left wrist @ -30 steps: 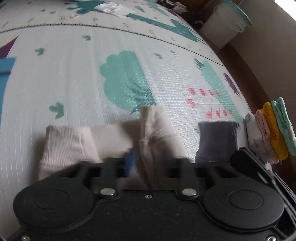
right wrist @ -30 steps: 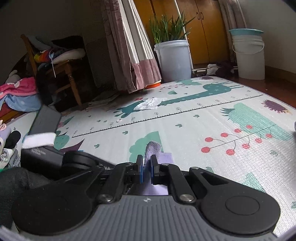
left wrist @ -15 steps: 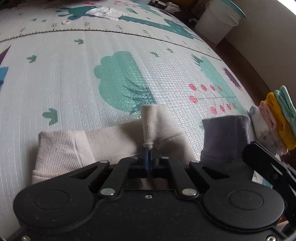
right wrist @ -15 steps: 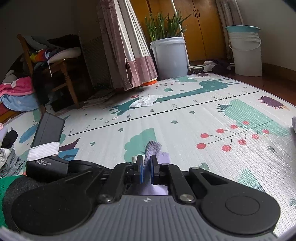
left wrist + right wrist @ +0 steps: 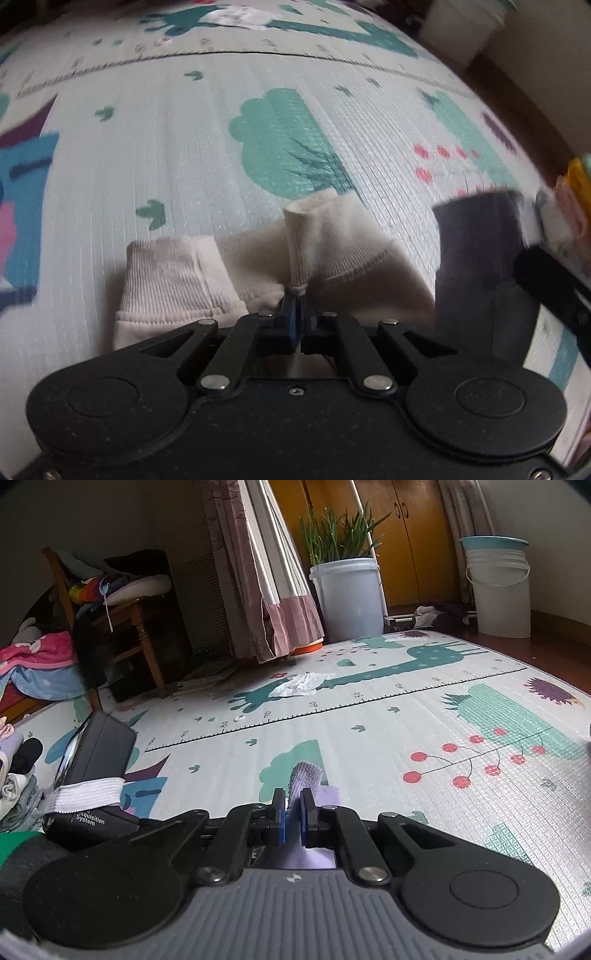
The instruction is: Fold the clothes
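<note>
A cream ribbed sock (image 5: 173, 273) lies on the play mat (image 5: 166, 147), one end bunched upward. My left gripper (image 5: 295, 301) is shut on that raised fold of cream fabric. To its right stands a grey sock (image 5: 476, 251), lifted off the mat, and the black body of the other gripper shows at the right edge. In the right wrist view my right gripper (image 5: 293, 805) is shut on the grey sock (image 5: 304, 779), whose tip sticks up past the blue pads; a lilac part of the fabric shows behind and below the jaws.
Folded socks in pink, yellow and green (image 5: 574, 184) lie at the mat's right edge. A crumpled white tissue (image 5: 301, 685) lies far on the mat. A wooden chair with clothes (image 5: 110, 598), a white planter bucket (image 5: 347, 594), another bucket (image 5: 496, 590) and a clothes pile (image 5: 16, 775) surround the mat.
My left gripper has shut on the cream sock's fold and pulled it up slightly; the view has tilted. The right gripper holds the grey sock as before.
</note>
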A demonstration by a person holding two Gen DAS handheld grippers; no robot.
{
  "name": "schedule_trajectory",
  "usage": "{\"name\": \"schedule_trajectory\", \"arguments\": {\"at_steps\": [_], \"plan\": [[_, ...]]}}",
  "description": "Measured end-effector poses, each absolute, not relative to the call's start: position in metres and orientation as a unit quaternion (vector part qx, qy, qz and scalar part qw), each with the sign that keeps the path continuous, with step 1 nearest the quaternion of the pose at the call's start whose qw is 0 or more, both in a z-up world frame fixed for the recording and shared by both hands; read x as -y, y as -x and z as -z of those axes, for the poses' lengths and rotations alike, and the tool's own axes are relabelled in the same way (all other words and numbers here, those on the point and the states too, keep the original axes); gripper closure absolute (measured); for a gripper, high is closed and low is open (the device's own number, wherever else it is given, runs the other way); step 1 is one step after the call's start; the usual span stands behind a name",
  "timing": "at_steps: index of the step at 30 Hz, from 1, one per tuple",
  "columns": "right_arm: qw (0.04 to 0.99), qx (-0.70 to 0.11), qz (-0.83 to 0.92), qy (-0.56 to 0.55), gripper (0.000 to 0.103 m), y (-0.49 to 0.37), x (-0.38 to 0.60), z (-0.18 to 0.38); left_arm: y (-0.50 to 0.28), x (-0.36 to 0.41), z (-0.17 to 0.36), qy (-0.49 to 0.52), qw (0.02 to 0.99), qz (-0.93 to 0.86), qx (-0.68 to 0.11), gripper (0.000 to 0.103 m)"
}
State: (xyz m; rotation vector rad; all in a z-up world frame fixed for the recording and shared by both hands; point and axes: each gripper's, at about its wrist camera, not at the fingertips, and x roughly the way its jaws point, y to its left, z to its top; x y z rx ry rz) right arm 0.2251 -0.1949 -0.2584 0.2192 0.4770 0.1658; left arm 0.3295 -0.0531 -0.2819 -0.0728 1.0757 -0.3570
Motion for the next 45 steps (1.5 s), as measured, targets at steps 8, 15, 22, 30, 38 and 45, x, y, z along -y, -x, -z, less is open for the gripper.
{"name": "schedule_trajectory", "arguments": {"at_steps": [8,15,22,30,38,45], "plan": [[0.963,-0.234,-0.075,-0.112,0.093,-0.224,0.199,0.260,-0.327,0.070,0.248,-0.040,0.888,0.233,-0.395,0.103],[0.961,-0.241,-0.077,-0.113,0.093,-0.224,0.198,0.263,-0.355,0.083,0.291,-0.054,0.877,0.229,-0.419,0.100],[0.961,-0.237,-0.082,-0.112,0.093,-0.225,0.199,0.262,-0.354,0.078,0.279,-0.029,0.880,0.238,-0.411,0.088],[0.961,-0.239,-0.099,-0.094,0.093,-0.240,0.184,0.259,-0.353,0.038,0.255,0.057,0.868,0.224,-0.440,0.080],[0.963,-0.245,-0.103,-0.052,0.061,-0.210,0.162,0.274,-0.342,-0.004,0.243,0.109,0.858,0.222,-0.450,0.080],[0.952,-0.291,-0.068,-0.061,0.069,-0.161,0.170,0.305,-0.347,0.022,0.258,0.094,0.830,0.265,-0.481,0.080]]}}
